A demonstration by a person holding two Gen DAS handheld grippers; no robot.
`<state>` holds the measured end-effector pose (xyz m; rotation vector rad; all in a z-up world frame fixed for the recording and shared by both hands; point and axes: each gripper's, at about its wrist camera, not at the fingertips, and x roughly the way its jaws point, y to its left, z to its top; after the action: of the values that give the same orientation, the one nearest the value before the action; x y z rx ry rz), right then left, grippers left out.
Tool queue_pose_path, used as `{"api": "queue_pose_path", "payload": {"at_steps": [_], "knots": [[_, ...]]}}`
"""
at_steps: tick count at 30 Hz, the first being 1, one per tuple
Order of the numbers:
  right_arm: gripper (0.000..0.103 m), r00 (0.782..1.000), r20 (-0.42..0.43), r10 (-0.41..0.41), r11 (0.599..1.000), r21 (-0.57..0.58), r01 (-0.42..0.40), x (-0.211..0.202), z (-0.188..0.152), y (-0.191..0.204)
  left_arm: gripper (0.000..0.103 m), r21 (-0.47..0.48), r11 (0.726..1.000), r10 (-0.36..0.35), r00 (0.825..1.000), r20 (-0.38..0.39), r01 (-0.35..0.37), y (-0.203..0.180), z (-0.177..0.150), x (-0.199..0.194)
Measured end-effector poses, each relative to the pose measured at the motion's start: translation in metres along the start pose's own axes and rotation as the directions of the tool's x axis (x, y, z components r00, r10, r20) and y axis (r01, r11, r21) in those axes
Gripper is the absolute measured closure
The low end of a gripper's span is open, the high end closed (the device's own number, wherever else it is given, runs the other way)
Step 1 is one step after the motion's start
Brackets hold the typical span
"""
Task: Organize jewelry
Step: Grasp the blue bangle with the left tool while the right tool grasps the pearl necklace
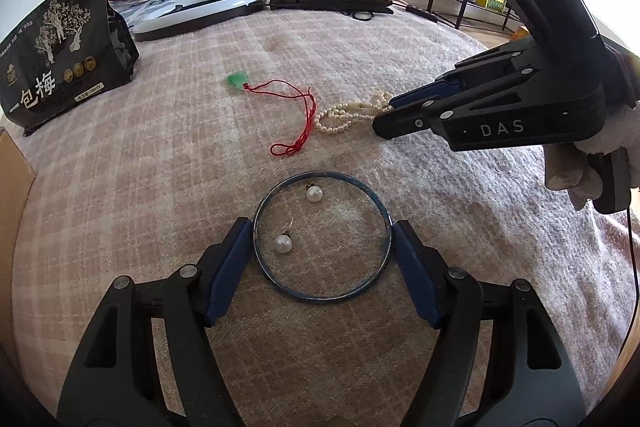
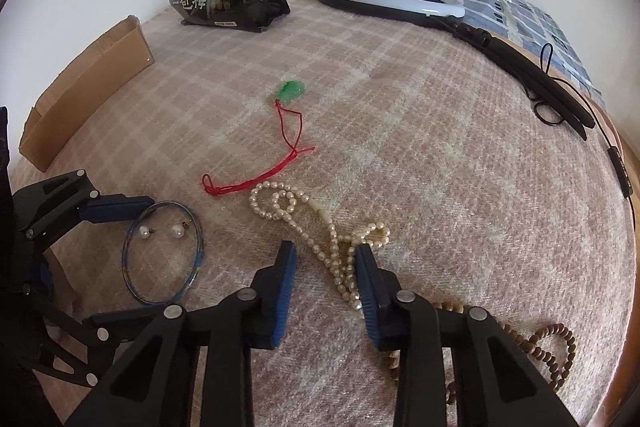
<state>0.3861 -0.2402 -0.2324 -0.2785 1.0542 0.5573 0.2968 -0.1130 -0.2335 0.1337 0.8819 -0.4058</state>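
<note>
Left gripper (image 1: pixel 322 231) fingers spread, straddling bangle (image 1: pixel 322 237); right gripper (image 2: pixel 326 263) fingers spread over pearls (image 2: pixel 340 251). Risk: partial pinch, strand slipping or snagging red cord (image 2: pixel 256 179).

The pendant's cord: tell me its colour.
Red. The cord trails from the green pendant across the blanket; it shows best in the left wrist view.

Blue bangle (image 1: pixel 322 237), cream pearls (image 2: pixel 340 251), red cord (image 1: pixel 298 119), pendant (image 1: pixel 238 80) seemingly green.
</note>
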Motion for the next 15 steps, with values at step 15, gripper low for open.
{"api": "queue_pose_path", "payload": {"at_steps": [15], "knots": [[0.098,0.999,0.045,-0.022,0.998,0.068,0.019,-0.014,0.001,-0.005,0.031,-0.005,1.0,0.017,0.998,0.06,-0.017,0.004,0.003,-0.015]]}}
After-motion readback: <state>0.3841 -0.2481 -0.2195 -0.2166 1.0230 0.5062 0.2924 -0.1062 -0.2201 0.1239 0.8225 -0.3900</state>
